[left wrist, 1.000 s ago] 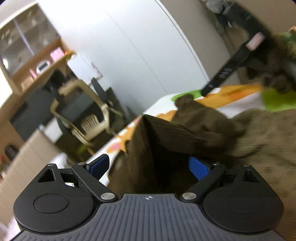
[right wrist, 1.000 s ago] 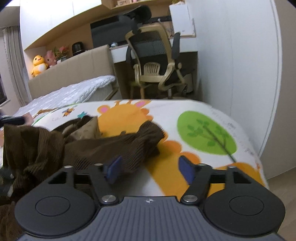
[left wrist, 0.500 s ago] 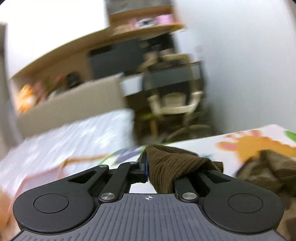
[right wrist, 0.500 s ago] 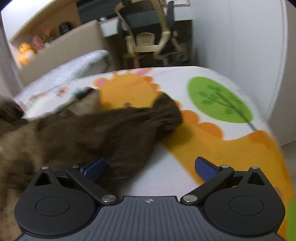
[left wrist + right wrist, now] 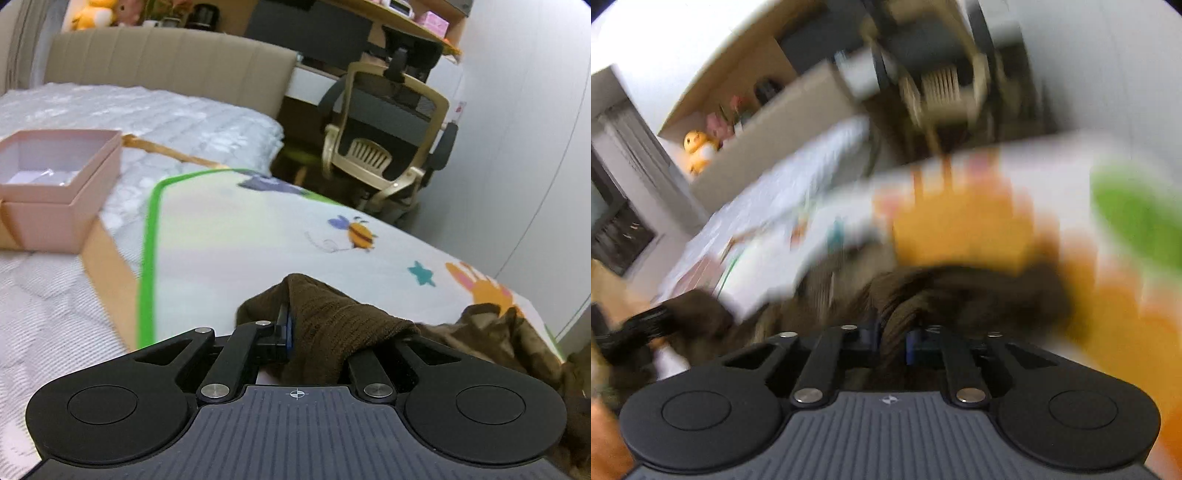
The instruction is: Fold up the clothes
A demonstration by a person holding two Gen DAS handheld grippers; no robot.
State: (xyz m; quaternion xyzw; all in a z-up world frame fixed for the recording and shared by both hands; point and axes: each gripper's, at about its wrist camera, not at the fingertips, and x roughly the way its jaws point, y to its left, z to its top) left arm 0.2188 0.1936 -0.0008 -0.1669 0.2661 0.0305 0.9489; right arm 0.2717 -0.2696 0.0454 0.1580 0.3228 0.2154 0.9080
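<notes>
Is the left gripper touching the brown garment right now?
Touching. The left wrist view shows the left gripper shut on a fold of the brown garment, cloth bunched between its fingers.

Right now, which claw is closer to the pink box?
Left. The left claw sits just across the mat from the pink box; the right claw is further away, by the orange animal picture.

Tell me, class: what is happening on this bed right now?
A person is folding a brown garment on a cartoon-print mat with two handheld grippers. The left gripper is shut on one part of the fabric, and the right gripper is shut on another part. The garment is bunched, not yet folded. A pink box sits nearby.
</notes>
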